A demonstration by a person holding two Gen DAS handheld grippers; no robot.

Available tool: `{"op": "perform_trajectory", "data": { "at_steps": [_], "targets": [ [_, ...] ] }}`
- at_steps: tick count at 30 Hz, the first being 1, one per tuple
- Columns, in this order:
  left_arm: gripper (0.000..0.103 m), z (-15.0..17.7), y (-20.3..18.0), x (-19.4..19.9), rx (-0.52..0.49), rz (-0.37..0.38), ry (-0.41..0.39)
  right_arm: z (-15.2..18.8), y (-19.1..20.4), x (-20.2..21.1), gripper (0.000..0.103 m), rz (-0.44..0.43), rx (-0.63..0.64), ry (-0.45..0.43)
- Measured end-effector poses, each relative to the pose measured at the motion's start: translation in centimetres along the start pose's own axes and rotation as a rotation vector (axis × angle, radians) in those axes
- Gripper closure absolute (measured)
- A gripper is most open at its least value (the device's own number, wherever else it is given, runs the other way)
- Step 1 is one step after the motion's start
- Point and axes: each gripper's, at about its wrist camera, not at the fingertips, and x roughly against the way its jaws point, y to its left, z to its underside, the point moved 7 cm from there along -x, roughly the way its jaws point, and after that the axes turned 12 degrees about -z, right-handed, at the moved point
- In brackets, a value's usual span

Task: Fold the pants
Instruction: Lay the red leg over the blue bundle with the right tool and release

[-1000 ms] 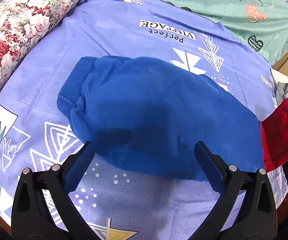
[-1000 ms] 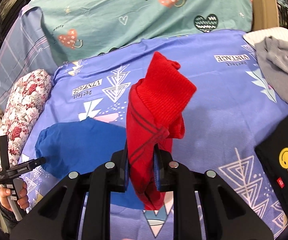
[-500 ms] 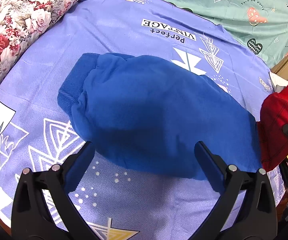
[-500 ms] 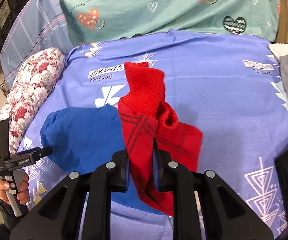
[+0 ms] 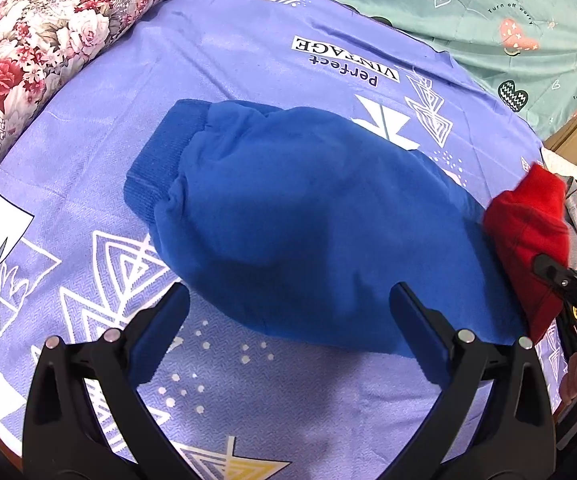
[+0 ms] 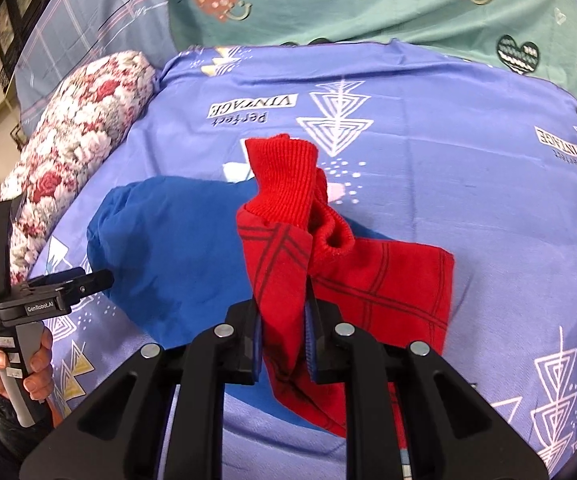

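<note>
two grippers: right gripper clamps red pants, left gripper gapes wide, empty.

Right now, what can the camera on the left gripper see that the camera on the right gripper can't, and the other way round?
Only the left wrist view shows the ribbed cuff of the blue pants and the left gripper, open and empty. Only the right wrist view shows the right gripper shut on the red pants, their dark grid lines, and the person's left hand on its handle. Both show the blue and red pants, the purple sheet and the floral pillow.
</note>
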Motion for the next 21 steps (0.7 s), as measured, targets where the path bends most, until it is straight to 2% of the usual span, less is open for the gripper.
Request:
{"op": "perform_trajectory", "data": {
  "at_steps": [3, 17, 21],
  "targets": [
    [0.002, 0.1, 0.2, -0.1, 0.0, 0.001, 0.003, 0.0, 0.5, -1.1, 0.087, 0.036, 0.035, 0.011],
    [0.002, 0.3, 0.5, -0.3, 0.001, 0.0, 0.012, 1.3, 1.0, -3.4, 0.087, 0.074, 0.087, 0.066],
    [0.002, 0.3, 0.3, -0.3, -0.006, 0.002, 0.011, 1.9, 1.1, -4.2, 0.078, 0.035, 0.061, 0.098]
  ]
}}
